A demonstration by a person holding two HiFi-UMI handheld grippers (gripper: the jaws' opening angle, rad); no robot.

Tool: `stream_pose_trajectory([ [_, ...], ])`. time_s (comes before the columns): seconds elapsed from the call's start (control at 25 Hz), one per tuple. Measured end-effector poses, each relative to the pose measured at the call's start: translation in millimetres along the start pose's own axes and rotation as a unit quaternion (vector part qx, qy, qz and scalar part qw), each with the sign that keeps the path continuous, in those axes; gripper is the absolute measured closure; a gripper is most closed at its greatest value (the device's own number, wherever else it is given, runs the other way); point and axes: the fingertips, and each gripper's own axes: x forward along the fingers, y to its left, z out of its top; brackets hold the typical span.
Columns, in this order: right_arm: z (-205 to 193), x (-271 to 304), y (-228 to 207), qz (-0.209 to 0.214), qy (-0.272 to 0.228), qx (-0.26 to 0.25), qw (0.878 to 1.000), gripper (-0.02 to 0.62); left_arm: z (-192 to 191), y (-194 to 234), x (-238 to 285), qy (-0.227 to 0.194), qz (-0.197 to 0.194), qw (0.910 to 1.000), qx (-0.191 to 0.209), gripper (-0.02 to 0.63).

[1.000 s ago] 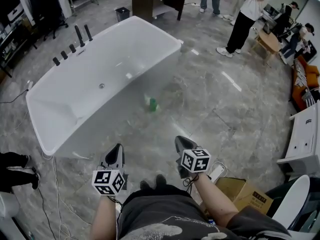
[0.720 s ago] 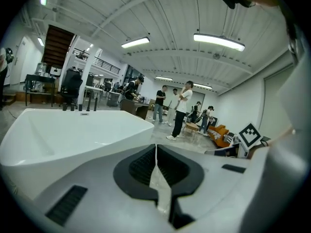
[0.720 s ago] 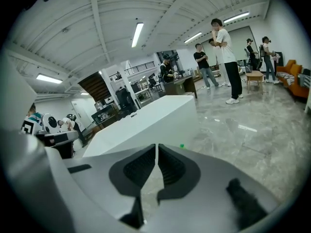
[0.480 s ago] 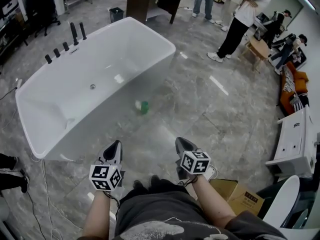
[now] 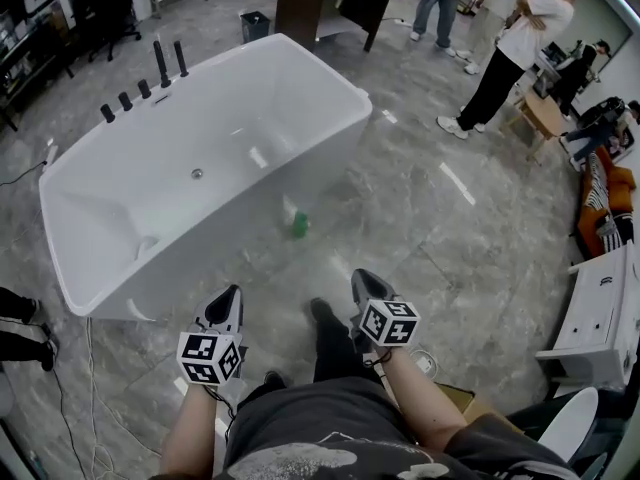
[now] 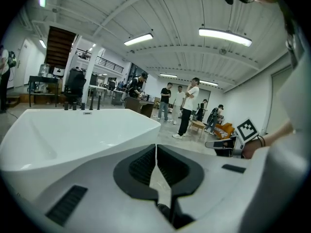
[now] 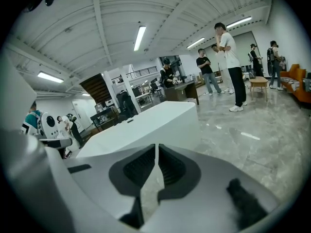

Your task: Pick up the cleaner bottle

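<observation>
Cleaner bottle (image 5: 297,220): on floor by bathtub (image 5: 250,108); probably light, stiff, slick.
Hold: likely across the body.
Left gripper (image 5: 228,303), right gripper (image 5: 366,288): jaws together, empty.

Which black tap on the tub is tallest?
The tap second from the far end of the row: slightly taller than its neighbour, while three others are short knobs.
</observation>
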Motion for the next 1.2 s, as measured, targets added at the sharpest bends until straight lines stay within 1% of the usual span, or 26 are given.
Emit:
stream_pose_trajectory([
  [0.08, 16, 24, -8, 0.014, 0.000, -0.018, 1.000, 0.563, 7, 0, 16, 0.000, 0.014, 0.9999, -0.001, 0.588],
  [0.2, 43, 65, -27, 0.032, 0.010, -0.053, 0.998, 0.563, 16, -2, 55, 0.005, 0.027, 0.9996, -0.001, 0.588],
  [0.32, 53, 97, -44, 0.060, 0.044, -0.080, 0.994, 0.558, 19, -7, 85, 0.016, 0.050, 0.9985, -0.016, 0.588],
  [0.36, 55, 106, -48, 0.069, 0.056, -0.086, 0.992, 0.547, 20, -9, 94, 0.018, 0.059, 0.9978, -0.024, 0.588],
  [0.4, 56, 116, -52, 0.078, 0.067, -0.092, 0.990, 0.516, 22, -9, 102, 0.019, 0.067, 0.9971, -0.031, 0.588],
  [0.44, 56, 126, -56, 0.085, 0.079, -0.097, 0.988, 0.468, 23, -8, 110, 0.019, 0.076, 0.9963, -0.036, 0.588],
  [0.48, 54, 137, -59, 0.092, 0.091, -0.103, 0.986, 0.443, 24, -6, 118, 0.020, 0.085, 0.9954, -0.040, 0.588],
  [0.6, 43, 172, -72, 0.108, 0.126, -0.122, 0.978, 0.394, 18, 2, 139, 0.022, 0.118, 0.9914, -0.052, 0.588],
  [0.64, 37, 183, -75, 0.117, 0.136, -0.120, 0.976, 0.369, 13, 4, 144, 0.023, 0.128, 0.9898, -0.059, 0.588],
  [0.72, 19, 203, -76, 0.137, 0.156, -0.101, 0.973, 0.311, 0, 11, 152, 0.027, 0.145, 0.9864, -0.073, 0.588],
  [0.8, -4, 225, -79, 0.149, 0.181, -0.090, 0.968, 0.296, -15, 22, 162, 0.032, 0.158, 0.9831, -0.086, 0.588],
  [0.88, -26, 247, -87, 0.142, 0.202, -0.090, 0.965, 0.296, -33, 34, 174, 0.041, 0.169, 0.9802, -0.095, 0.588],
  [1.0, -51, 281, -109, 0.100, 0.198, -0.084, 0.971, 0.298, -64, 52, 196, 0.054, 0.168, 0.9783, -0.109, 0.588],
  [1.08, -66, 300, -122, 0.076, 0.188, -0.104, 0.974, 0.299, -86, 60, 208, 0.056, 0.163, 0.9784, -0.114, 0.588],
  [1.2, -90, 322, -132, 0.066, 0.176, -0.136, 0.973, 0.299, -121, 68, 218, 0.057, 0.160, 0.9782, -0.119, 0.588],
])
